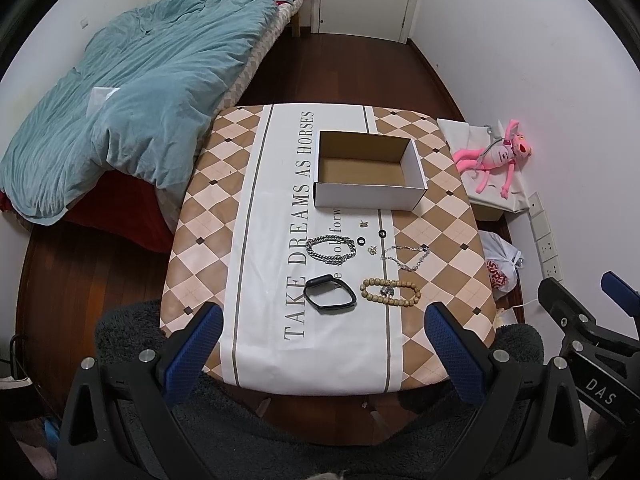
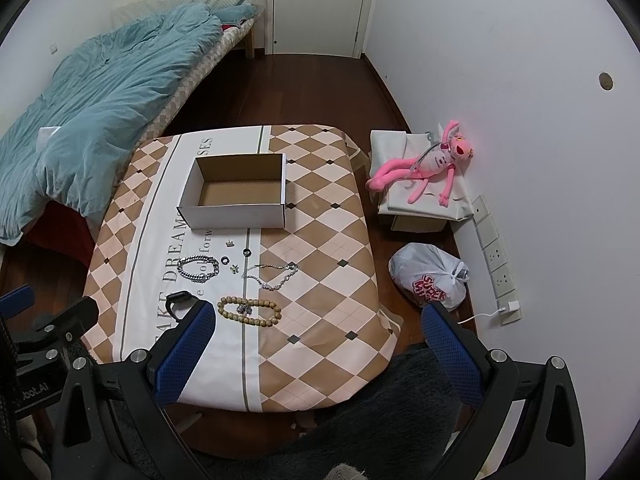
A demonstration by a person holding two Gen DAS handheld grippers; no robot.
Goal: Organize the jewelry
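Even, soft indoor light, no hard shadows; faint shadow under the box (image 1: 370, 168) ahead of the left claw (image 1: 324, 328). Strong fisheye bend w/ black corners. Centre sharp, edges softer. Pink glow on wall by plush toy (image 2: 428, 164).

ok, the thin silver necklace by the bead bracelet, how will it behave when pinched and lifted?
The thin silver necklace lies in a loose, irregular loop, so it is probably floppy and would dangle. Its fine links suggest it is light. It could snag the bead bracelet close by, though they look apart.
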